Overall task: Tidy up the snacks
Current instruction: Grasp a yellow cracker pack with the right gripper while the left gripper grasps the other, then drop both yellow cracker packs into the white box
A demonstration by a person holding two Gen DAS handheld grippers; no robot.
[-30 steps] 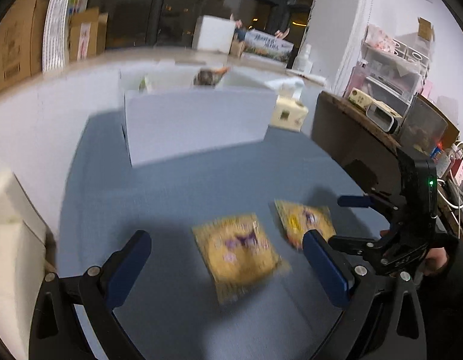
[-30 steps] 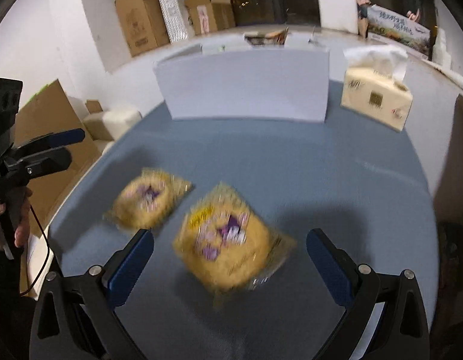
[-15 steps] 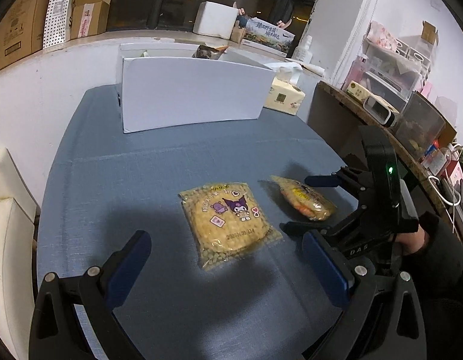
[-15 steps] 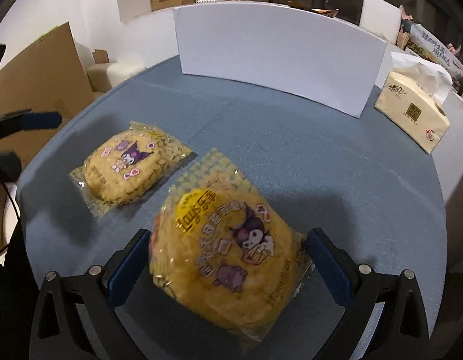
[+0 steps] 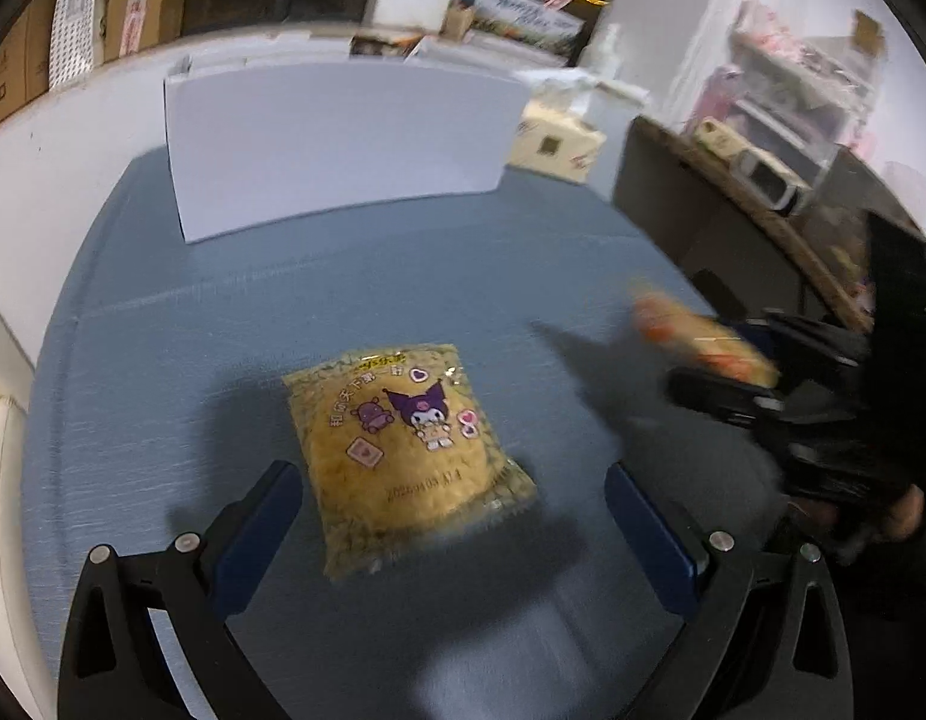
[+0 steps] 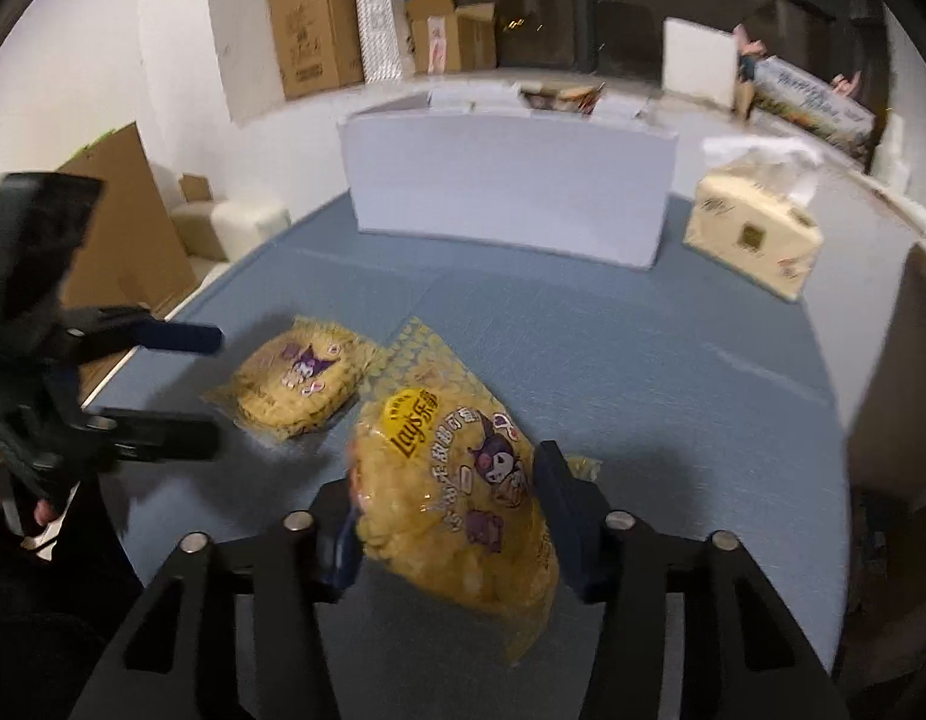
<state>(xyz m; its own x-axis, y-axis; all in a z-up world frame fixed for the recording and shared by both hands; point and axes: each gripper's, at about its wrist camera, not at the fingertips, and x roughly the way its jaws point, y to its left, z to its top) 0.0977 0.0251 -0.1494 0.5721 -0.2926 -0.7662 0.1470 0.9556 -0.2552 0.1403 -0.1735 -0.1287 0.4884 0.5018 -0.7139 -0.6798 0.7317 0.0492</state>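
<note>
Pads of the right gripper (image 6: 448, 516), which has just been closing, clamp the near snack bag (image 6: 457, 480) at lower centre. Light, crinkly and crushable, it wants gentle pressure across its middle. The left gripper (image 5: 451, 516) gapes around the second bag (image 5: 403, 450), flat on the bench (image 5: 223, 330).

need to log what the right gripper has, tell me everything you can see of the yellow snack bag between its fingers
The yellow snack bag is a clear crinkly plastic pack stuffed with pale yellow round chips, printed with a Lay's logo and purple cartoon characters. It bulges, tilted, its sealed end pointing toward the white box. The right gripper has just been closing on it, and its blue pads now press both sides. In the left wrist view it appears lifted off the blue tablecloth; the other bag lies apart.
</note>
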